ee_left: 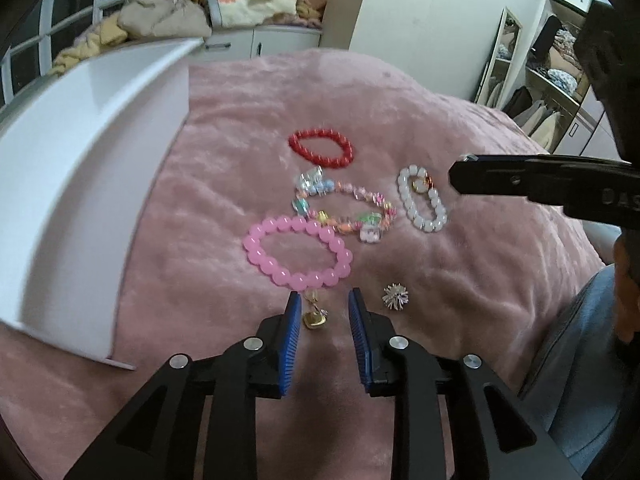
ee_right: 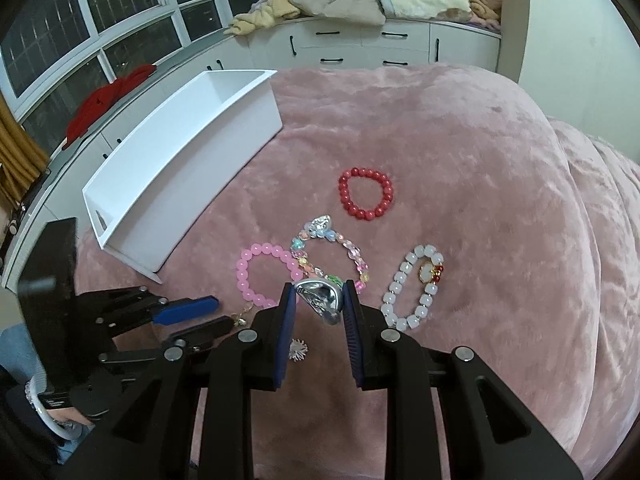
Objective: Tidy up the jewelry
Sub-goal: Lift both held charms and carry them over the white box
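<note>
On the pink plush cover lie a red bead bracelet (ee_left: 321, 148) (ee_right: 367, 193), a multicolour charm bracelet (ee_left: 344, 210) (ee_right: 330, 254), a pink bead bracelet (ee_left: 298, 251) (ee_right: 266, 276) and a white bead bracelet (ee_left: 422, 198) (ee_right: 414, 286). My left gripper (ee_left: 324, 302) (ee_right: 200, 314) is open, its fingers on either side of a small gold earring (ee_left: 314, 314). A silver starburst earring (ee_left: 396, 297) (ee_right: 298, 350) lies beside it. My right gripper (ee_right: 319, 292) is shut on a silver metallic piece (ee_right: 322, 300), above the bracelets.
A white open box (ee_left: 80, 184) (ee_right: 188, 160) stands on the cover to the left. White drawers (ee_right: 360, 44) with piled clothes and windows are behind. An open wardrobe (ee_left: 552, 72) is at the right. The person's jeans (ee_left: 584, 360) are close by.
</note>
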The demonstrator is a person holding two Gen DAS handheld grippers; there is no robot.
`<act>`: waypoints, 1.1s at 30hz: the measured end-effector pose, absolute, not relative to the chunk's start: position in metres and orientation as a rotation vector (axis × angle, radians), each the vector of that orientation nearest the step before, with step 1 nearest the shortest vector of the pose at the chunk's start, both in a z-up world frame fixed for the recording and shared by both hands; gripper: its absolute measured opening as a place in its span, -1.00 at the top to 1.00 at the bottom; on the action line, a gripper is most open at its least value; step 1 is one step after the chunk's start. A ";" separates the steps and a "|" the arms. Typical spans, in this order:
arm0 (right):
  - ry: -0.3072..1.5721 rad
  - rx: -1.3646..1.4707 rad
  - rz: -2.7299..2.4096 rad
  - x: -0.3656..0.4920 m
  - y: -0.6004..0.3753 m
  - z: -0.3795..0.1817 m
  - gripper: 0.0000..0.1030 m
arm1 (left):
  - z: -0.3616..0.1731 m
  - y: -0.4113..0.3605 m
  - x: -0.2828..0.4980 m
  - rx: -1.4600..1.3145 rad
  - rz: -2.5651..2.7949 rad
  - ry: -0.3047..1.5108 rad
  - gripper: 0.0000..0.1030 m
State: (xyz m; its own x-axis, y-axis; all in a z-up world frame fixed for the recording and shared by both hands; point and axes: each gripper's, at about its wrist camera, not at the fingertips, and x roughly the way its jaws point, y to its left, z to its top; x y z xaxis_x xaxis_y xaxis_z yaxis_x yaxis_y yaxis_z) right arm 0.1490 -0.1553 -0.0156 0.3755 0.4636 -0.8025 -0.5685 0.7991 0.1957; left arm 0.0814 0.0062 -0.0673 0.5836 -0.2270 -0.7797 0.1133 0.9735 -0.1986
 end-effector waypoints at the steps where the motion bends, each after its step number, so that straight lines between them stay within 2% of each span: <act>1: 0.988 -0.114 0.661 0.150 -0.156 -0.017 0.53 | -0.071 0.006 0.083 -0.128 -0.199 0.939 0.44; 7: 0.997 -0.113 0.677 0.149 -0.152 -0.022 0.53 | -0.087 -0.002 0.088 -0.072 -0.190 0.990 0.45; 9: 0.998 -0.115 0.681 0.149 -0.151 -0.023 0.53 | -0.087 -0.002 0.089 -0.060 -0.183 0.986 0.66; 15: 0.991 -0.107 0.681 0.147 -0.150 -0.021 0.53 | -0.083 0.000 0.086 -0.062 -0.182 0.966 0.67; 25: 0.922 -0.105 0.729 0.153 -0.132 0.013 0.53 | -0.021 0.026 0.062 -0.121 -0.147 0.827 0.67; 33: 0.827 -0.140 0.823 0.163 -0.081 0.056 0.53 | 0.025 0.067 0.056 -0.153 -0.087 0.757 0.67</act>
State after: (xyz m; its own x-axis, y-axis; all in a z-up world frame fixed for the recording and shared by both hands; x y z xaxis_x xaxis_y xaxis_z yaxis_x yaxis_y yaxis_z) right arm 0.1630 -0.0811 0.0558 0.3948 0.5944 -0.7006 -0.6977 0.6901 0.1923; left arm 0.0564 0.0666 0.0254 0.7243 -0.1335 -0.6765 0.0232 0.9852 -0.1696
